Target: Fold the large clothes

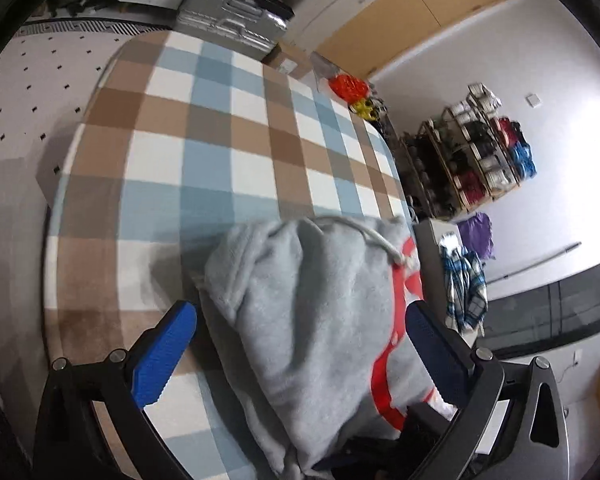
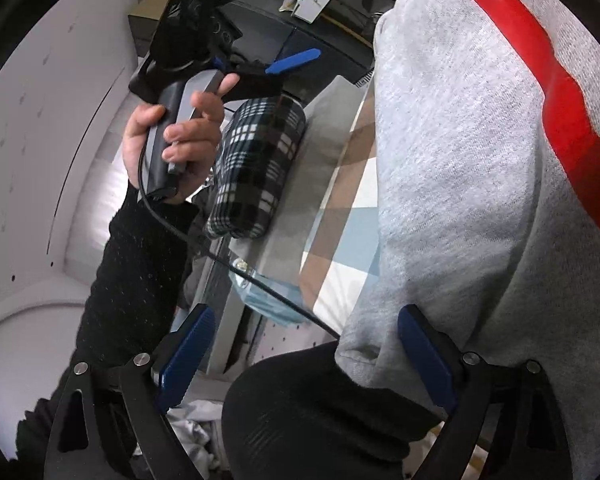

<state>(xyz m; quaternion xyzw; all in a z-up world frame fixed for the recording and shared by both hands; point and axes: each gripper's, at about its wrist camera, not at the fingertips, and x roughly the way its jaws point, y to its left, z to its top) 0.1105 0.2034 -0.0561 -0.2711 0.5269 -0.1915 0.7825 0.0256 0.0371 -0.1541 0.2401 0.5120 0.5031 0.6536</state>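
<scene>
A grey hoodie (image 1: 312,320) with red print and a drawstring lies bunched on the checked blue, brown and white bed cover (image 1: 204,128). My left gripper (image 1: 300,344) is open, its blue pads either side of the hoodie. In the right wrist view the same hoodie (image 2: 468,184) fills the right side, hanging close to the camera. My right gripper (image 2: 304,352) is open; its right pad (image 2: 424,356) sits against the grey fabric. The left gripper (image 2: 292,62) shows there from outside, held in the person's hand (image 2: 180,136).
A folded black-and-white plaid garment (image 2: 256,168) lies at the bed's edge. A silver suitcase (image 1: 232,16) and boxes stand beyond the bed. A shelf of spools (image 1: 472,160) and hanging clothes (image 1: 466,288) line the right wall. The person's dark sleeve (image 2: 320,412) crosses low.
</scene>
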